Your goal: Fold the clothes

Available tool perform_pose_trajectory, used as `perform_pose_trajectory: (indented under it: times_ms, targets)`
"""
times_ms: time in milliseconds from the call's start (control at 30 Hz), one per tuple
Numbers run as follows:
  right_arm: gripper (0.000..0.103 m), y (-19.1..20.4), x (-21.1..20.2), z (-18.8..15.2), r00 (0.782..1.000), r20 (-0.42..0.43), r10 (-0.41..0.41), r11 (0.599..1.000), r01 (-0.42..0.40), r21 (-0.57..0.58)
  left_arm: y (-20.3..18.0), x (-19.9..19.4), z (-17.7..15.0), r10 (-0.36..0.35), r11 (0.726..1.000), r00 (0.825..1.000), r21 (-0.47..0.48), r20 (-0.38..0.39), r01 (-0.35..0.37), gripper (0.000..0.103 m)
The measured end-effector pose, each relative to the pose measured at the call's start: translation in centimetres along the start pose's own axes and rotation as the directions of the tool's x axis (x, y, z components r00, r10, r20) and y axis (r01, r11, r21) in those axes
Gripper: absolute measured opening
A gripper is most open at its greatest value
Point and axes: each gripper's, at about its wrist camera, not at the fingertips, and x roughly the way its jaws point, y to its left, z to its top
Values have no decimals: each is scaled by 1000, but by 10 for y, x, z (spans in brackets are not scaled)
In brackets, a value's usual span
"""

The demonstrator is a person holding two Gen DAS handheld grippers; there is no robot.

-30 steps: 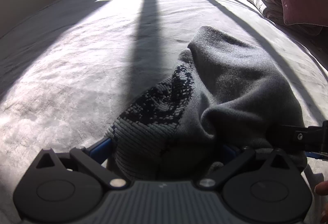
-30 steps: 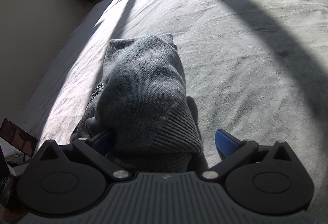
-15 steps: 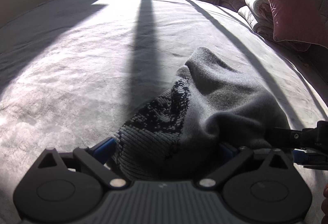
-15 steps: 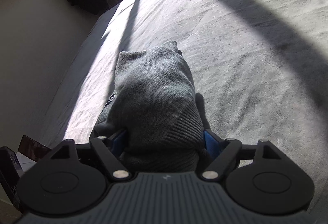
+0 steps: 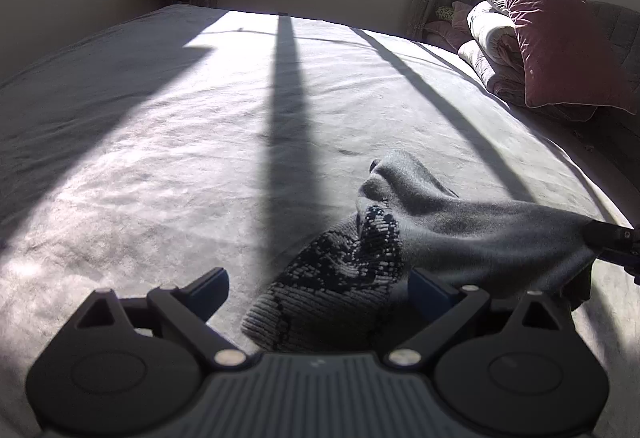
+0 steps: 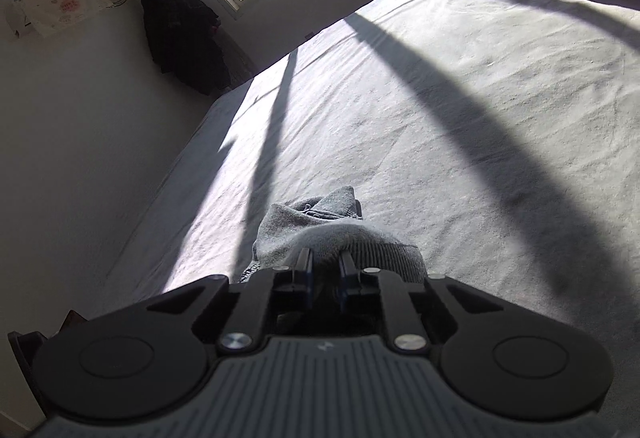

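- Sunlit grey bedsheet point(image 5: 168, 165) fills both views, crossed by long window-frame shadows; a maroon velvet pillow point(image 5: 560, 41) leans on rolled quilts at two o'clock in the left wrist view.
- Task item: a crumpled grey knit sweater with a dark patterned panel and ribbed hem point(image 5: 432, 234) lies at the near edge of the bed, at five o'clock from the sheet's centre.
- Right gripper point(image 6: 323, 274): a second ago its blue pads stood wide around the hem; now the jaws are closing, and a ridge of grey knit is pinched between them.
- Left gripper point(image 5: 318, 286): jaws wide apart, narrowing only slightly; the ribbed hem lies between them, the pads not pressing on it.
- Since a second ago the cloth on the right side has lifted and pulled taut toward three o'clock.
- Judgement: one corner is secured; the left side needs its own grip before the sweater can be spread for folding.
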Motion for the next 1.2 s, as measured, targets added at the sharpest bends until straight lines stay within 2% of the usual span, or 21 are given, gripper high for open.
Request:
perform_pose_trajectory:
  times_ms: [233,367,633,867,1000,1200]
  targets:
    - [15,7,-14,2,997,58,-43,994,48,-94,25,2,1,13,995,999,-97,-42,-17,97]
    - [14,4,-28,7,991,108,-80,988,94,-125,26,1,0,-2,994,999,-111,-49,-4,97]
    - [14,-33,-55,19,964,179,-198,975,212,-62,15,2,1,-26,995,998,-100,-52,21,97]
    - [13,-67,-75,23,933,195,-303,949,313,-22,-7,11,-2,-79,994,993,-77,-91,72,96]
    - [13,-83,-79,21,920,175,-350,934,358,-14,-19,18,-5,-168,982,979,-108,-115,156,92]
    - [13,-96,-77,11,925,105,-365,927,371,-49,-47,23,-10,-364,923,927,-168,-85,347,77]
